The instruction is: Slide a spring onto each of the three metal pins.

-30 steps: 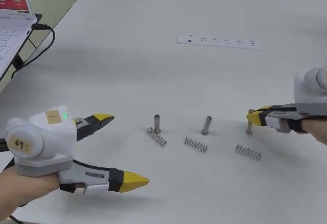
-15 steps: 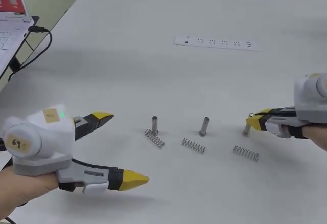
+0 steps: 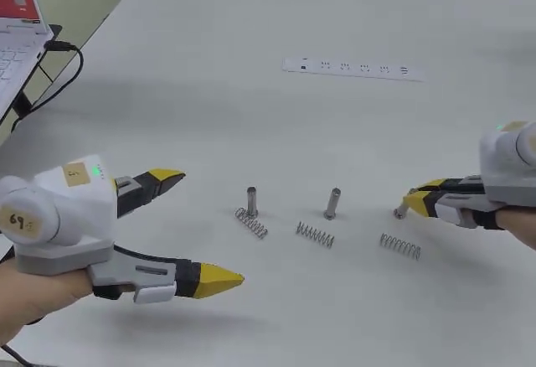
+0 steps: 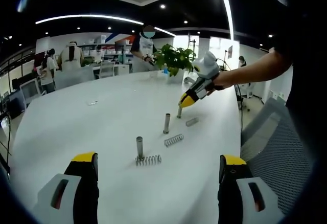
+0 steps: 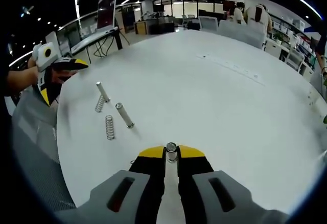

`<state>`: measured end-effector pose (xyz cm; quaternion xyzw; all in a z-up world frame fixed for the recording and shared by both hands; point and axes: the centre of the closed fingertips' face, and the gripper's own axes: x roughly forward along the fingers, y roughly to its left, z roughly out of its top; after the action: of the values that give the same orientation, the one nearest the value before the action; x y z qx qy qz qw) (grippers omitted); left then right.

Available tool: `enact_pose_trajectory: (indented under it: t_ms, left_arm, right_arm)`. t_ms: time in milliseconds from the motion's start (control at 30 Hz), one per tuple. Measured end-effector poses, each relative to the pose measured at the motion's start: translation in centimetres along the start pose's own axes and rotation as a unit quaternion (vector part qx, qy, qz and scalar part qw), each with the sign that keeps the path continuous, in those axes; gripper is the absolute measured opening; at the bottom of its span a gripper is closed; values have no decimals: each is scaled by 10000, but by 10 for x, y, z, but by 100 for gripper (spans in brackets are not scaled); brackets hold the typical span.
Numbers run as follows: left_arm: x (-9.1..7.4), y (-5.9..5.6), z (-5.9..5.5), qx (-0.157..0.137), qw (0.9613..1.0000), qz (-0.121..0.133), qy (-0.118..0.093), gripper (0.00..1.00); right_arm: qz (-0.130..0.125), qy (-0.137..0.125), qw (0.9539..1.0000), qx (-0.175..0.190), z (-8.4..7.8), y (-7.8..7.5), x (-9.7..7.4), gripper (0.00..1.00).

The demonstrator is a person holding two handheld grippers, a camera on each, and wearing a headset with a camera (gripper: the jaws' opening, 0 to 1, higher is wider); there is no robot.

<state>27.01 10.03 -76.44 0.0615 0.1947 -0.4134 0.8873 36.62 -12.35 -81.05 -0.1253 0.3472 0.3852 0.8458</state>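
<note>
Two metal pins stand upright on the white table: the left pin (image 3: 251, 201) (image 4: 139, 147) (image 5: 103, 91) and the middle pin (image 3: 333, 203) (image 4: 166, 123) (image 5: 123, 115). My right gripper (image 3: 410, 202) (image 5: 171, 155) is shut on the right pin (image 3: 400, 211) (image 5: 171, 148) (image 4: 179, 112), which leans low over the table. Three springs lie flat in front of the pins: the left spring (image 3: 251, 223) (image 4: 148, 159), the middle spring (image 3: 315, 235) (image 4: 173, 140) and the right spring (image 3: 399, 246) (image 4: 191, 122). My left gripper (image 3: 197, 227) (image 4: 158, 158) hovers open at the near left, apart from the left pin.
A white power strip (image 3: 352, 69) lies farther back on the table. A laptop (image 3: 17, 15) with a black cable (image 3: 59, 74) sits off the far left edge. People stand in the office beyond the table.
The right pin has gone from upright to leaning in my right gripper's grip. The left gripper stays open and has hardly moved.
</note>
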Motion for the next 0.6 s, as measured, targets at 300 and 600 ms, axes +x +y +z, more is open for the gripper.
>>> enact_pose_trajectory:
  t_ms: [300,600]
  left_arm:
    - [-1,-2,1,6,10000,-7,2,96]
    - [0,-1,5,16,10000,-2,-43,96]
  right_arm:
    - [-3,109,9999,-133,-4,2,-1,11]
    - [9,78,9999,-124,-5,3,-5,18]
